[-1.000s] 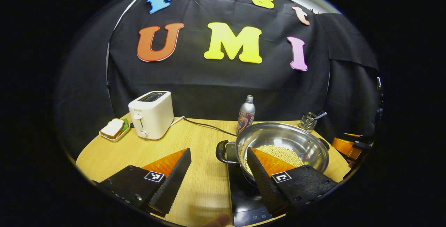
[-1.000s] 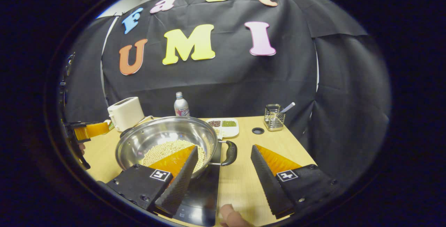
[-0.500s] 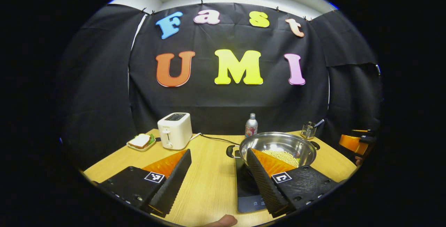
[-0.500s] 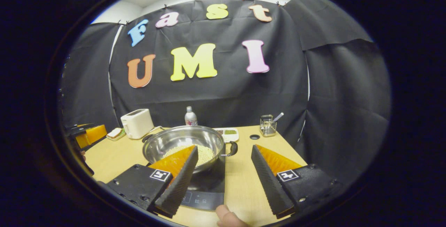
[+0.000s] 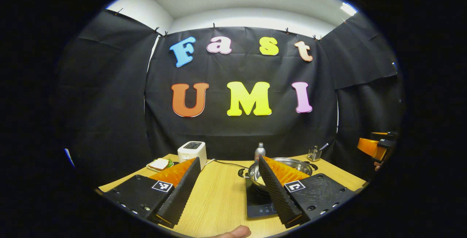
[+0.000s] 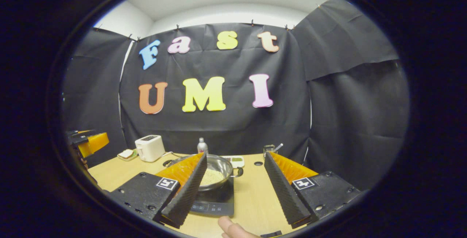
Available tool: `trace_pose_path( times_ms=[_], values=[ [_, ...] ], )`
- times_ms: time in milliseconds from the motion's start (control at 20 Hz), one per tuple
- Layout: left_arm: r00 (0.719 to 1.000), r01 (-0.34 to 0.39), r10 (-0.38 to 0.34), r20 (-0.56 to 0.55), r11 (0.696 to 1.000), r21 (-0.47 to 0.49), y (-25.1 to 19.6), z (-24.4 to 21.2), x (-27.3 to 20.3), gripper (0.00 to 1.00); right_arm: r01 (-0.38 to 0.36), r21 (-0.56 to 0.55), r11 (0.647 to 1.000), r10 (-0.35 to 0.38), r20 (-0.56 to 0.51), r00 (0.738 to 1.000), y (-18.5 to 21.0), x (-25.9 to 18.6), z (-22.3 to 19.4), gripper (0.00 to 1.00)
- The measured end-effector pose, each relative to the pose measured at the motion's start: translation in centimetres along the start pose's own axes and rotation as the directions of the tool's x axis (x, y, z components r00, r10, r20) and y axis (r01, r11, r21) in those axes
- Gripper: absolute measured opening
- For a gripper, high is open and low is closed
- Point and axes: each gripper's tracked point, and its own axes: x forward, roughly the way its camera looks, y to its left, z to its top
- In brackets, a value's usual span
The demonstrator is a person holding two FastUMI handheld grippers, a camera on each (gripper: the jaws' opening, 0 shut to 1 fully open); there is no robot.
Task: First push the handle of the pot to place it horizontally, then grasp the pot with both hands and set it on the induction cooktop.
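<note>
The steel pot point(image 6: 217, 172) holds pale beans and sits on the black induction cooktop point(image 6: 219, 198), its black side handle point(image 6: 239, 172) pointing sideways. In the left gripper view the pot point(image 5: 301, 164) shows partly behind my right finger, on the cooktop point(image 5: 257, 205). My left gripper point(image 5: 229, 159) is open and empty, back from the pot above the table's front. My right gripper point(image 6: 235, 156) is also open and empty, short of the pot. Each gripper appears in the other's view: the left point(image 6: 89, 143) at far left, the right point(image 5: 372, 146) at far right.
On the wooden table point(image 5: 219, 194) stand a white toaster point(image 5: 192, 152) with its cord, a sandwich plate point(image 5: 159, 164), a bottle point(image 5: 259, 152) and a wire utensil holder point(image 5: 313, 154). A white tray of beans point(image 6: 237, 160) and a round table hole point(image 6: 258, 163) lie behind the pot.
Both grippers have drawn back and risen away from the pot, staying open. The pot rests unmoved on the cooktop and looks smaller in both views.
</note>
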Motion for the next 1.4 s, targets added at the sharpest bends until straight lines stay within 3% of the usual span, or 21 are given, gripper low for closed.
trace_pose_path(
  times_ms=[200,400,500,750,1400],
  values=[
    [0.999,-0.049,0.049,-0.003,0.998,0.029,1.3,1.3,-1.4,0.94,0.034,0.000,0.999,-0.034,0.074,0.997,-0.7,-2.6,3.5,0.96],
    [0.999,-0.029,0.028,0.040,0.999,0.018,1.2,3.7,-2.7,0.95,0.048,-0.020,0.999,-0.045,0.127,0.991,-0.8,-4.2,5.8,0.98],
    [0.998,-0.027,0.026,0.057,0.999,0.019,1.2,4.1,-3.6,0.95,0.069,-0.033,0.997,-0.065,0.113,0.991,-1.2,-4.7,5.4,0.99],
    [0.995,-0.007,0.004,0.099,1.000,0.026,0.6,5.1,-4.9,0.95,0.030,-0.020,0.999,-0.028,0.115,0.993,-0.7,-5.0,5.3,0.99],
    [0.997,0.013,-0.015,0.071,0.999,0.030,0.5,5.0,-5.2,0.94,0.081,-0.085,0.993,-0.066,0.158,0.985,-1.5,-6.5,6.8,0.96]
  ],
)
